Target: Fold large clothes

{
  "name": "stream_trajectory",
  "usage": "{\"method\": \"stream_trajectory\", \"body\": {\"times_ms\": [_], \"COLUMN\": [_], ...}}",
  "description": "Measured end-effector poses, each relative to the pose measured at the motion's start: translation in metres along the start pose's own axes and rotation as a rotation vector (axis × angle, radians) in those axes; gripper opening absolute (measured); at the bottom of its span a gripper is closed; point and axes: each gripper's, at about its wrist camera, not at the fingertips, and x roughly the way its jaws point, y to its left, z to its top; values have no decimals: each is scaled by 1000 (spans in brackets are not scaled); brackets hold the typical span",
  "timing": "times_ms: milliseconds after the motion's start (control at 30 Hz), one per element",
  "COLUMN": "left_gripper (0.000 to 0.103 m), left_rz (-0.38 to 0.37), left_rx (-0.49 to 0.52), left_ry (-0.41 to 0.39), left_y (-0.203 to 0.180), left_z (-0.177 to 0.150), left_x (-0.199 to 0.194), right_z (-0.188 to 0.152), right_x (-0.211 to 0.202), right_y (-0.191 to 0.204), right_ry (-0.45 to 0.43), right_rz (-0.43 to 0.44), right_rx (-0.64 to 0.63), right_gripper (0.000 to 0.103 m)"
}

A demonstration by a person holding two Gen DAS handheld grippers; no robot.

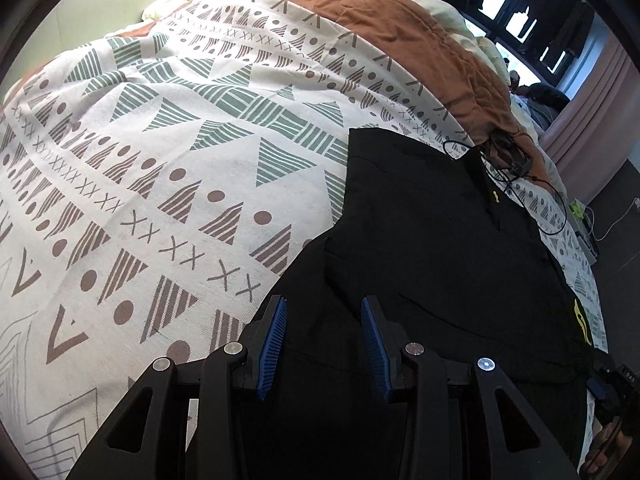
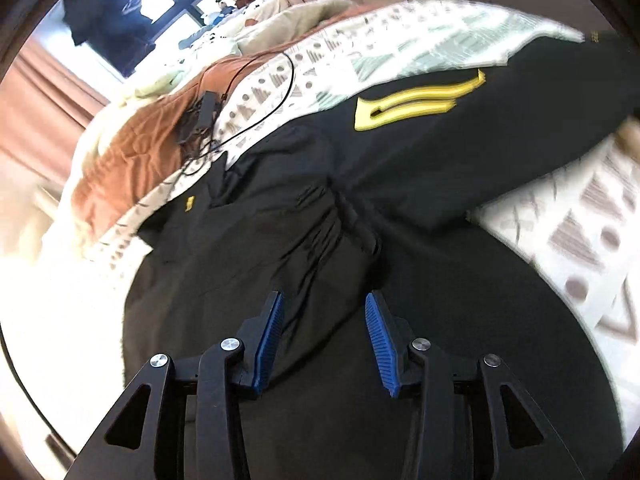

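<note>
While both claws hung with jaws wide and nothing between them, the black garment (image 1: 440, 248) lay on the bed, on the patterned bedspread (image 1: 160, 152), toward its right side in the left wrist view. The left claw (image 1: 324, 344) sat over the garment's near left part; the right claw (image 2: 324, 340) over a bunched, gathered ridge. Risk, as I judged it: pinching that ridge could catch several layers and drag the whole piece askew. A thin black cable (image 2: 260, 116) lying just beyond the far edge might snag. The cloth looked matte, soft and creased, with a yellow emblem (image 2: 420, 104) on a sleeve-like part.
</note>
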Motion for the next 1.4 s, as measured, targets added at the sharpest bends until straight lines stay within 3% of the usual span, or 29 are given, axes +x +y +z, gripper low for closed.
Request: {"method": "stream_trajectory", "body": {"times_ms": [133, 267, 367, 533, 800, 833, 900, 967, 1000, 1033, 1067, 1100, 1167, 1267, 1400], "left_gripper": [41, 41, 41, 41, 41, 41, 41, 42, 42, 45, 55, 63, 99, 101, 101], "left_rz": [-3, -6, -10, -16, -10, -10, -2, 3, -9, -25, -28, -32, -46, -80, -123], "left_rx": [0, 0, -6, -1, -15, -15, -12, -18, -29, -42, -47, -43, -25, -12, 14], "left_ry": [0, 2, -1, -3, -8, -11, -23, -40, -45, -49, -57, -69, -94, -127, -126], "left_y": [-3, -5, -6, -10, -5, -5, -6, -8, -8, -9, -11, -15, -24, -39, -62], "left_z": [-2, -3, -3, -3, -1, -1, 0, 2, 3, 3, 2, 2, 0, -4, -10], "left_x": [0, 1, 1, 2, 3, 2, 0, -3, -5, -7, -9, -12, -19, -30, -37], "right_z": [-12, -17, -15, -4, 27, 29, 30, 28, 27, 26, 25, 24, 22, 18, 12], "right_x": [13, 37, 51, 62, 86, 86, 83, 76, 71, 66, 60, 53, 42, 18, -26], "right_y": [2, 2, -5, -6, 11, 10, 8, 9, 9, 10, 9, 9, 8, -4, -25], "right_ry": [68, 102, 114, 66, 47, 49, 49, 29, 20, 14, 3, -8, -21, -58, -205], "right_rz": [74, 30, 41, 37, 54, 67, 94, 117, 127, 132, 144, 159, 175, 208, 61], "right_rx": [36, 34, 55, 40, 15, 31, 46, 47, 46, 46, 47, 47, 47, 102, 134], "right_gripper": [43, 43, 23, 16, 16, 17, 37, 66, 72, 81, 85, 86, 87, 87, 87]}}
